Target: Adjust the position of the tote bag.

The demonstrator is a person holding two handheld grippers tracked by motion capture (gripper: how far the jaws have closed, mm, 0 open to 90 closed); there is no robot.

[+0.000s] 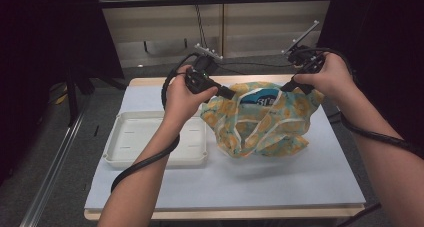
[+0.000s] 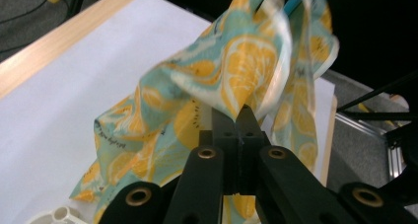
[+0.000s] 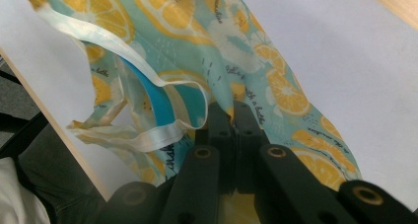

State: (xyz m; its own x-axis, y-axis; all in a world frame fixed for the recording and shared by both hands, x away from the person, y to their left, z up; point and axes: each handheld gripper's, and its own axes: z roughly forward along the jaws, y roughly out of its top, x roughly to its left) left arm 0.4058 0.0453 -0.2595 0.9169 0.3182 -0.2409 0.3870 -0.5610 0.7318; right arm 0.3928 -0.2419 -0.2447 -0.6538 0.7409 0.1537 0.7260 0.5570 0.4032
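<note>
Holding the lemon-print cloth bag (image 1: 260,119) up by its top edge, both grippers have their fingers pinched tight on the fabric, the left gripper (image 2: 235,118) at one corner and the right gripper (image 3: 232,114) at the other. It looks light, soft and floppy, sagging onto the surface (image 1: 300,182), so the hemmed rim seems the surest hold. Both hands are raised at the far side, forearms angled inward, beside the white tray (image 1: 120,154).

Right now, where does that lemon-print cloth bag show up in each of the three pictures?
High view: the lemon-print bag hangs right of centre, lifted between both pairs of jaws, beside the white tray.
Left gripper view: it fills the middle, pinched at the jaw tips.
Right gripper view: it spreads across the upper middle, clamped at the jaw tips.
Shared landmark: the white table cover under it.
</note>
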